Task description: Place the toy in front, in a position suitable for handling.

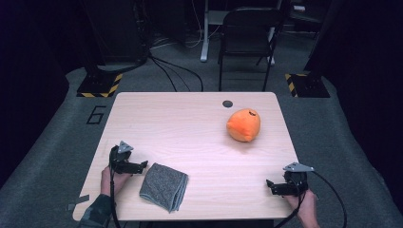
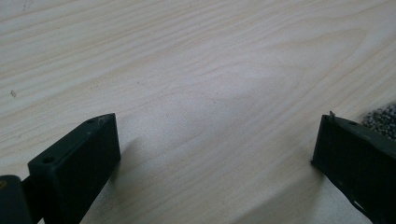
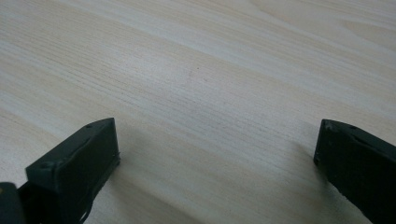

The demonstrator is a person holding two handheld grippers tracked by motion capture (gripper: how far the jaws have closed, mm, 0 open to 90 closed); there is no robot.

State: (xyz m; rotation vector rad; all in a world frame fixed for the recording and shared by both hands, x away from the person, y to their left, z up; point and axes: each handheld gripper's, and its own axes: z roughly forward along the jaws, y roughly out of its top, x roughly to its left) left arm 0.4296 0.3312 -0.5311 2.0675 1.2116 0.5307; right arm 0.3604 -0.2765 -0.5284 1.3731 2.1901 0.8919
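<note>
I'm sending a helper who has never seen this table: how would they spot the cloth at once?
Start at the light wooden table and look at its near edge. Beside the left gripper lies the folded grey cloth. It is flat, speckled and dull, unlike the round orange plush toy farther back.

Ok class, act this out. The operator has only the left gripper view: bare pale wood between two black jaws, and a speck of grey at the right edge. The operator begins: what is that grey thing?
Observer: A folded grey fleece cloth, lying right beside the left hand-held gripper.
Operator: Is anything else on the table?
Observer: A round orange plush toy, towards the far right of the pale wooden table.
Operator: Where is the other gripper?
Observer: The right hand-held gripper is low over the table's near right corner.
</note>
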